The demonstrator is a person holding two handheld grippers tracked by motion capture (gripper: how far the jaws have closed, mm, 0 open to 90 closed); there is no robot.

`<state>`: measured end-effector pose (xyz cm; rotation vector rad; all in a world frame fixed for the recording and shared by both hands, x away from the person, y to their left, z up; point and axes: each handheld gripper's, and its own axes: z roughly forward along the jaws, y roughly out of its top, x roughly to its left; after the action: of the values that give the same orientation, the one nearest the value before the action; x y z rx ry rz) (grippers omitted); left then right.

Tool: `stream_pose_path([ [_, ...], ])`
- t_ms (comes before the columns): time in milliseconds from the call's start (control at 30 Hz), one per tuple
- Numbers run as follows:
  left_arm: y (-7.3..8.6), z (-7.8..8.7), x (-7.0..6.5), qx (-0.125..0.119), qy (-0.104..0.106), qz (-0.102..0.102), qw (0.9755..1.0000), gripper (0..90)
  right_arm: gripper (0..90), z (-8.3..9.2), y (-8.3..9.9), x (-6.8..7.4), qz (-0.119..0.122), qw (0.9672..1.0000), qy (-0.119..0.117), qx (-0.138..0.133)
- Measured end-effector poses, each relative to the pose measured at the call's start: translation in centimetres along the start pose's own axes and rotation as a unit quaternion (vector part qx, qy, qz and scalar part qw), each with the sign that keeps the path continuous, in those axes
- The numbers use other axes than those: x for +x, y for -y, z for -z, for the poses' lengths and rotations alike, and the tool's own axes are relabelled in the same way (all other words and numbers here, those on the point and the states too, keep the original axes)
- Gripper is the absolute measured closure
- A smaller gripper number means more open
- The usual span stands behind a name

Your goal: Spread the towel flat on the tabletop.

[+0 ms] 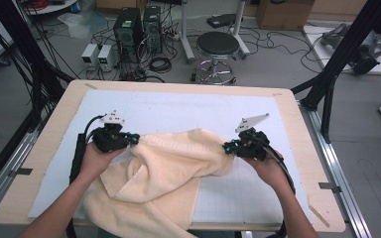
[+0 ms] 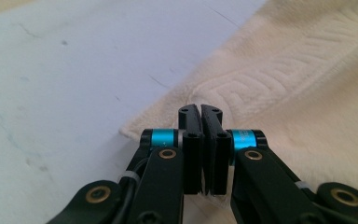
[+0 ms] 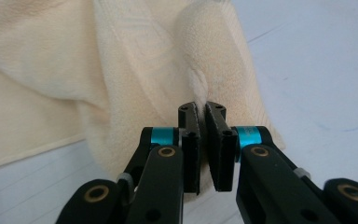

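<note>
Each hand-held gripper, the left [image 1: 135, 139] at nine o'clock and the right [image 1: 226, 147] at three, is clamped on the towel [image 1: 171, 171], lifting its far edge off the counter [image 1: 178, 106], likely for folding.

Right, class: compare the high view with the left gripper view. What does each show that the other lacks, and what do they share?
High view alone: both hands, the right claw shut on the cream terry towel, a round black stool and computer towers on the floor. Left gripper view alone: the towel's embossed key-pattern border, close up, and blue rollers beside the jaws. Shared: the left claw shut on the towel's edge, over the pale blue mat.
</note>
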<state>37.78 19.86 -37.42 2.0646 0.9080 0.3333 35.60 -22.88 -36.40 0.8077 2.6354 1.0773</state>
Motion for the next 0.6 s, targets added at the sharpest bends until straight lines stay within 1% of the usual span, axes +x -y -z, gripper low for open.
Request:
stream_pose_path([
  [33,-1.1,-0.4,0.6,-0.011,-0.01,0.005,0.9999,87.3,85.4,0.0,-0.6,-0.7,-0.002,0.9999,0.012,0.001],
  [67,-2.7,-0.9,1.4,-0.012,-0.026,0.003,0.9996,87.4,85.6,0.2,-1.5,-1.9,-0.002,0.9997,0.025,-0.004],
  [100,-4.6,-1.3,2.5,-0.019,-0.044,0.003,0.9989,87.3,85.5,0.4,-2.8,-3.4,-0.007,0.999,0.04,-0.019],
  [133,-6.6,-1.5,3.6,-0.031,-0.062,0.004,0.9975,87.2,83.8,0.8,-4.6,-5.2,-0.017,0.9974,0.064,-0.026],
  [167,-8.4,-1.7,4.5,-0.036,-0.096,0.006,0.9947,85.6,70.1,1.1,-6.4,-7.0,-0.027,0.9939,0.1,-0.035],
  [200,-9.8,-1.9,5.3,-0.036,-0.125,0.017,0.9914,76.3,57.9,1.4,-8.1,-8.5,-0.041,0.9873,0.145,-0.05],
  [233,-10.6,-2.0,6.0,-0.035,-0.118,0.035,0.9918,65.0,56.5,1.7,-9.2,-9.6,-0.057,0.984,0.156,-0.065],
  [267,-10.8,-2.0,6.4,-0.041,-0.105,0.044,0.9927,65.5,54.4,1.8,-9.9,-10.3,-0.072,0.9838,0.144,-0.079],
  [300,-10.6,-2.0,6.6,-0.041,-0.099,0.04,0.9934,65.7,54.6,1.6,-10.1,-10.3,-0.067,0.9839,0.14,-0.088],
  [333,-10.2,-2.1,6.6,-0.033,-0.093,0.035,0.9945,65.8,54.0,1.1,-10.1,-10.1,-0.055,0.9859,0.136,-0.08],
  [367,-9.5,-2.3,6.5,-0.02,-0.086,0.027,0.9957,65.1,53.4,0.5,-9.9,-9.6,-0.048,0.9884,0.127,-0.068],
  [400,-8.6,-2.4,6.4,-0.013,-0.086,0.021,0.996,64.0,53.3,0.0,-9.4,-9.1,-0.043,0.9907,0.115,-0.059],
  [433,-7.6,-2.5,6.3,-0.008,-0.079,0.021,0.9966,63.9,53.4,-0.6,-8.7,-8.5,-0.034,0.9922,0.105,-0.057],
  [500,-5.6,-2.5,6.1,-0.007,-0.063,0.027,0.9976,63.8,53.2,-1.4,-7.3,-7.4,-0.034,0.9942,0.086,-0.056],
  [533,-4.6,-2.3,5.9,-0.004,-0.061,0.024,0.9979,63.5,53.1,-1.8,-6.7,-6.8,-0.032,0.9954,0.078,-0.046],
  [567,-3.7,-2.1,5.6,-0.006,-0.056,0.021,0.9982,63.3,53.3,-2.0,-6.0,-6.0,-0.025,0.9956,0.076,-0.049],
  [600,-2.7,-1.9,5.3,-0.007,-0.053,0.023,0.9983,62.8,53.0,-2.1,-5.4,-5.4,-0.02,0.9959,0.072,-0.052],
])
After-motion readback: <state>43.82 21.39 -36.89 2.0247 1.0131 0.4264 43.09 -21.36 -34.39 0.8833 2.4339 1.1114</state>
